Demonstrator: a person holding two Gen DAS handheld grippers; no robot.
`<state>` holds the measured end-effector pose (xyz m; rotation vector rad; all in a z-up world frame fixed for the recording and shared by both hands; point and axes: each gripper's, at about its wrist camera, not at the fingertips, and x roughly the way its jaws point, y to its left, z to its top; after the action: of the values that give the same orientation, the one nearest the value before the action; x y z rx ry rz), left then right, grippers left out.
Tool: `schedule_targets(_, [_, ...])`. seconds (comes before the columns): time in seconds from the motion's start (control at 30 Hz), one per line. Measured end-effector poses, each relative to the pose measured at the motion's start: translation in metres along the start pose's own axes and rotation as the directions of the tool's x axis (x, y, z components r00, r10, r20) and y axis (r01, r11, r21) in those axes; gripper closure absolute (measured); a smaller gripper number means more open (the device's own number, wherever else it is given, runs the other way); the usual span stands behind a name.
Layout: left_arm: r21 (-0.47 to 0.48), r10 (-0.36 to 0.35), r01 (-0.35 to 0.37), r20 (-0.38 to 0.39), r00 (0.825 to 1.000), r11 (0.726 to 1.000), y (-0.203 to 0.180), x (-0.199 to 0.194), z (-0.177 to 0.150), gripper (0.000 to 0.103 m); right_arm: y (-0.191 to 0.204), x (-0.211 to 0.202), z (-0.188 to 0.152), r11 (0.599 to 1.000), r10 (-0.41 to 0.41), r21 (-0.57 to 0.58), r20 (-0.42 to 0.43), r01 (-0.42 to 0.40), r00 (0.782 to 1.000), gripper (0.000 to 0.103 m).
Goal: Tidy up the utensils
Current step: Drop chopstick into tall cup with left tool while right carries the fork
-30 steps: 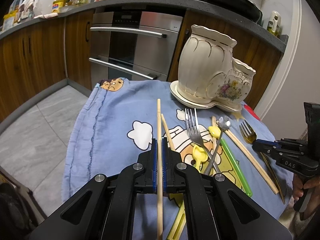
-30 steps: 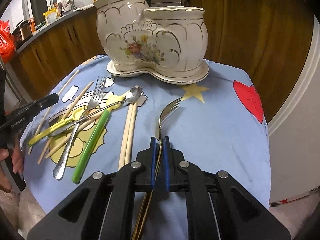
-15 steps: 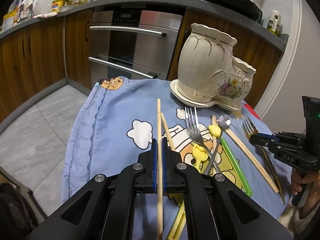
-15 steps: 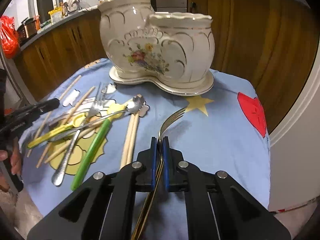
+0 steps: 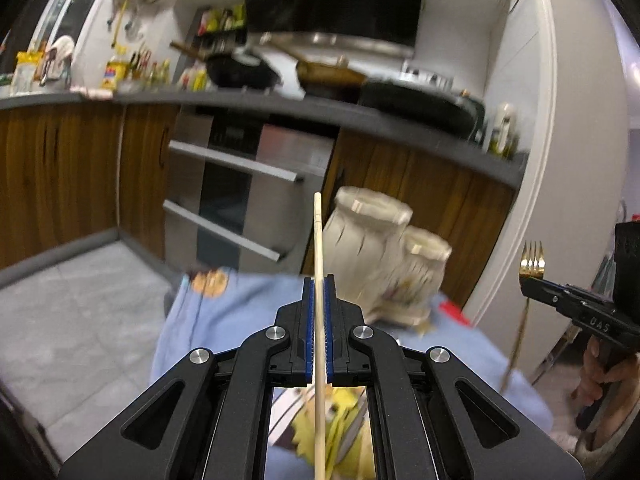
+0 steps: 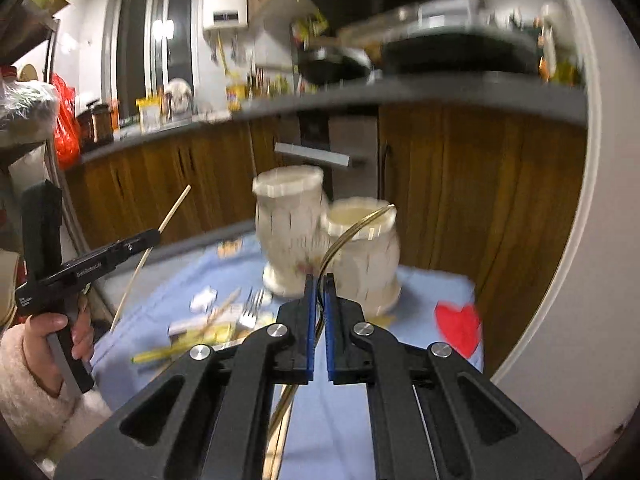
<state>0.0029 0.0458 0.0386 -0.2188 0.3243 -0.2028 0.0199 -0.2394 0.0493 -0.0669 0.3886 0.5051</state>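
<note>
Both views are motion-blurred, so the holder's floral print and the loose cutlery are smeared. Your left gripper (image 5: 319,292) blocks most of the tablecloth (image 5: 248,300) in front of the ceramic utensil holder (image 5: 384,256); only yellow scraps show between its arms. From the right wrist you can make out a silver fork (image 6: 250,312), a chopstick and a yellow-green handle lying left of the holder, details unreadable.

The holder's two cream pots, tall and short on one base, show nothing inside from here; interiors are hard to see.

Left gripper is clamped on a pale wooden chopstick (image 5: 318,240), raised left of the holder, tip upright, lower end cut off by the frame.

Right gripper (image 6: 319,292) is pinched on a gold fork (image 6: 352,232), lifted in front of the short pot; its tines (image 5: 532,258) stand clear on the holder's right side, handle end hidden below the jaws.
</note>
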Motion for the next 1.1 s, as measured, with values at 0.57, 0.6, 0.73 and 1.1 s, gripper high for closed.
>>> schedule_targets(0.57, [0.077,-0.165,0.152,0.219,0.962,0.985,-0.058,0.084,0.107,0.098,-0.026,0.027,0.097,0.971,-0.237,0.114,0.366,0.21,0.9,0.1])
schedule_targets(0.6, [0.08,-0.158,0.144,0.224,0.962,0.986,-0.06,0.093,0.112,0.098,-0.031,0.029,0.097,0.968,-0.247,0.13,0.371,0.213,0.895,0.1])
schedule_targets(0.73, [0.078,-0.132,0.116,0.244,0.961,0.99,-0.062,0.11,0.127,0.098,-0.056,0.038,0.097,0.95,-0.298,0.212,0.393,0.23,0.87,0.1])
schedule_targets(1.1, [0.089,-0.051,0.032,0.211,0.976,0.995,-0.063,0.168,0.132,0.098,-0.073,0.079,0.079,0.954,-0.279,0.195,0.289,0.229,0.916,0.1])
